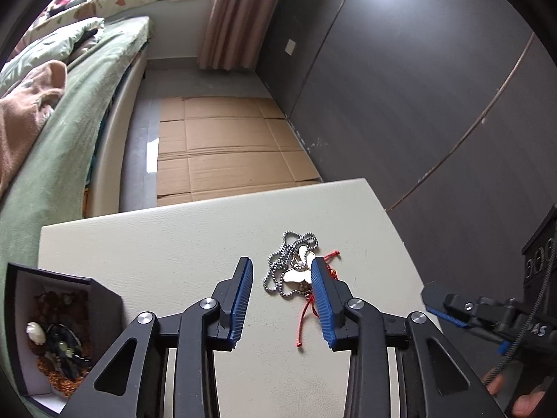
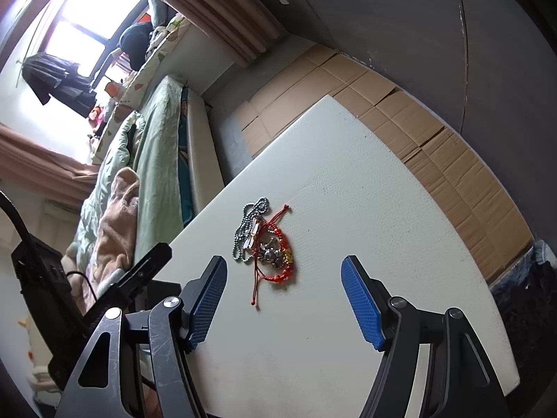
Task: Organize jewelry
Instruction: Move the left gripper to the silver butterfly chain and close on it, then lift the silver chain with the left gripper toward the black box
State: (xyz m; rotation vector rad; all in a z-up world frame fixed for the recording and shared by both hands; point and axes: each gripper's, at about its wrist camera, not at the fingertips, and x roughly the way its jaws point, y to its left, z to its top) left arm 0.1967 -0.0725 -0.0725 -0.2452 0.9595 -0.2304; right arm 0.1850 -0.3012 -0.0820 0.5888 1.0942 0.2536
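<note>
Silver ball-chain necklace [image 1: 290, 261] lies in a loose tangle near the middle of the worktop [image 1: 167, 244], its white enamel pendants bunched at the centre. Touching it on the right-hand side is a red braided cord bracelet [image 2: 280, 256] with red beads, a gold charm and a dull metal charm, its thin red tails trailing toward the cameras.

The left gripper [image 1: 282, 296] hovers just short of the pile with its 2 blue-padded fingers [image 1: 242, 299] spread apart and holding nothing; one finger overlaps the pile's edge in the left wrist view. The right gripper [image 2: 283, 299] also has its fingers wide apart and empty, the jewelry lying ahead between them.

At the worktop's near left corner sits an open dark box [image 1: 62, 334] with a pale lining, holding amber-coloured beads, a white carved piece and dark green stones.

The worktop is off-white and finely textured. Beyond it, flattened cardboard [image 1: 222, 146] covers the floor beside a bed with a green blanket [image 1: 69, 139]. Pinkish curtains [image 1: 236, 10] hang by a dark grey panelled wall [image 1: 417, 87].
</note>
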